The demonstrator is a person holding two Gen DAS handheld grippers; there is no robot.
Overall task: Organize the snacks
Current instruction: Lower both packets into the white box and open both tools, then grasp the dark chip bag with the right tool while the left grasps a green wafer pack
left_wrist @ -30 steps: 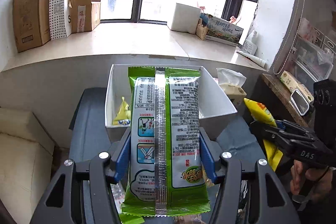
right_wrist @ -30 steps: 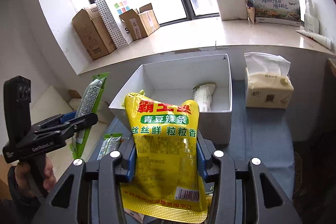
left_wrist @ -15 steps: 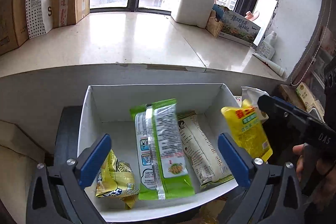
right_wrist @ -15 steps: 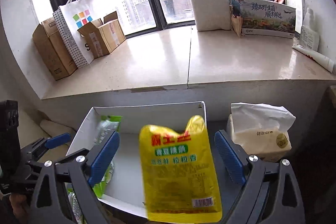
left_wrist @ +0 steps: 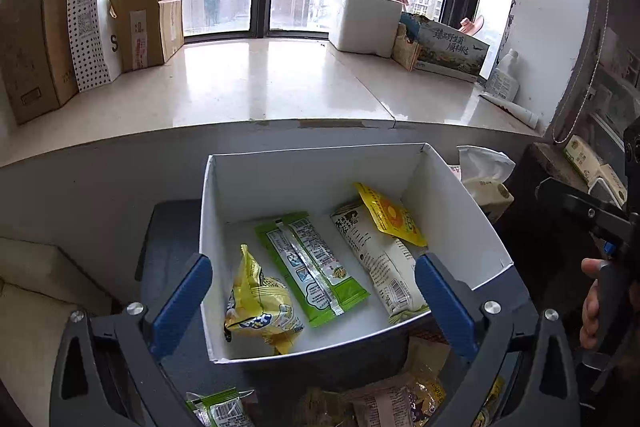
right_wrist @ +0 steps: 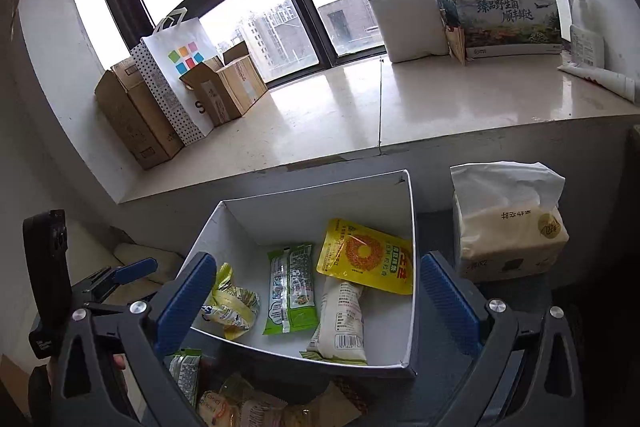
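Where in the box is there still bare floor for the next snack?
In the box, bare floor runs along the back wall, behind the green pack and crinkled yellow bag. The right side is crowded: yellow pouch overlaps the white pack.

White box (left_wrist: pixel 308 175): matt card. Green packet (left_wrist: pixel 316 267): glossy plastic film. Yellow pouch (right_wrist: pixel 366 257): shiny foil-like plastic. Windowsill (left_wrist: pixel 260 83): polished stone, reflective. Cardboard boxes (left_wrist: pixel 32 43): matt, rough.
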